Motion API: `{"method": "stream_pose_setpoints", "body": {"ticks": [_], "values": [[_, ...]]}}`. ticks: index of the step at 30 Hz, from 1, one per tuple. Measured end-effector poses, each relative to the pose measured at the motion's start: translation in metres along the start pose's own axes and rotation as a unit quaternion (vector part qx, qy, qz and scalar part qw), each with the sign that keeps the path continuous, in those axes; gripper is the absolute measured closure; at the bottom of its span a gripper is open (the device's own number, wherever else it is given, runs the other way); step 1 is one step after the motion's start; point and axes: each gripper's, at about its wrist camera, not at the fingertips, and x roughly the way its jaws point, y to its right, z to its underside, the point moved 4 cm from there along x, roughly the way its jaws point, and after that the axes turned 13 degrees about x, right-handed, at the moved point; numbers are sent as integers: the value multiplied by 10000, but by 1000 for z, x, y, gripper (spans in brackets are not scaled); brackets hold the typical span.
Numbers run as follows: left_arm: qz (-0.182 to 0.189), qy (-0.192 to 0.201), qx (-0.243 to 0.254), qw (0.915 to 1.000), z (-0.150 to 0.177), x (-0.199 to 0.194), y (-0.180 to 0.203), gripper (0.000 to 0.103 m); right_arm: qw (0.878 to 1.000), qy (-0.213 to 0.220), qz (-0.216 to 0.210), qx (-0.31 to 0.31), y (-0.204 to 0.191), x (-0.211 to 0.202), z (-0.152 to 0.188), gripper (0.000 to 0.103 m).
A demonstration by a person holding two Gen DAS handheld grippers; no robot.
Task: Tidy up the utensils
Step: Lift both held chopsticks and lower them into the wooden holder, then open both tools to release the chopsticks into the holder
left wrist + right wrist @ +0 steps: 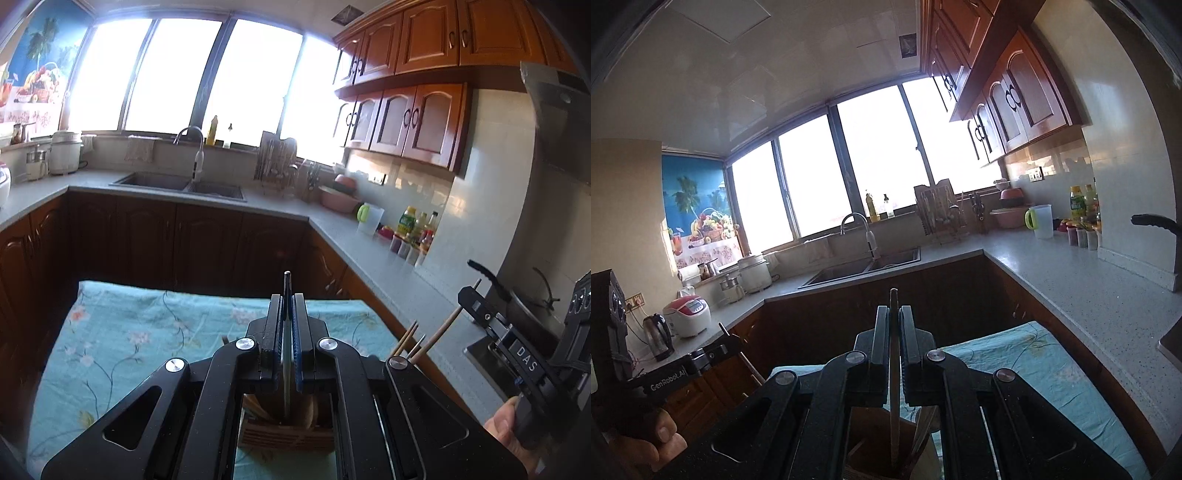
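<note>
While both your grippers hang above the table, each is clenched on a slim utensil. Your left gripper (pixel 287 306) pinches a thin, flat metal blade-like piece (pixel 287 291) edge-on between blue ribbed pads, its rounded tip poking just past the fingertips; whether it is a knife or a handle you cannot tell. Your right gripper (pixel 894 317) clamps a narrow wooden stick (pixel 894 354), likely a chopstick, between smooth black pads. Below both sits a slatted wooden utensil holder (pixel 286 430), boxy and brown, with pale wooden handles standing inside, and both held pieces reach down into it. It rests on a matte turquoise cloth (pixel 122 332) printed with pale flowers and thin twigs. More wooden chopsticks (pixel 408 338) jut up just beside the holder's right edge. The speckled grey countertop (pixel 373 269) looks like polished stone. White lettering reads "DAS" in the left wrist view on the right gripper's black body, and "GenRobot.AI" in the right wrist view on the left one's.
</note>
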Motion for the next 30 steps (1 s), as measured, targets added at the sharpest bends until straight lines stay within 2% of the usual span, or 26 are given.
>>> {"method": "stream_pose_setpoints", "body": {"ticks": [7,11,22,28,30], "values": [[-14,-368,-37,9993,36,18,4,99,9997,-209,116,108,15,9,33,98],[-23,-513,-87,9986,51,25,1,99,9995,-195,200,167,24,8,36,98],[7,-474,-117,9988,52,23,-1,99,9992,-181,266,247,29,4,34,98],[76,-607,-228,9979,51,24,-6,99,9988,-261,207,346,33,6,31,98],[99,-620,-262,9977,50,23,-7,99,9985,-310,173,411,34,6,30,93]]}}
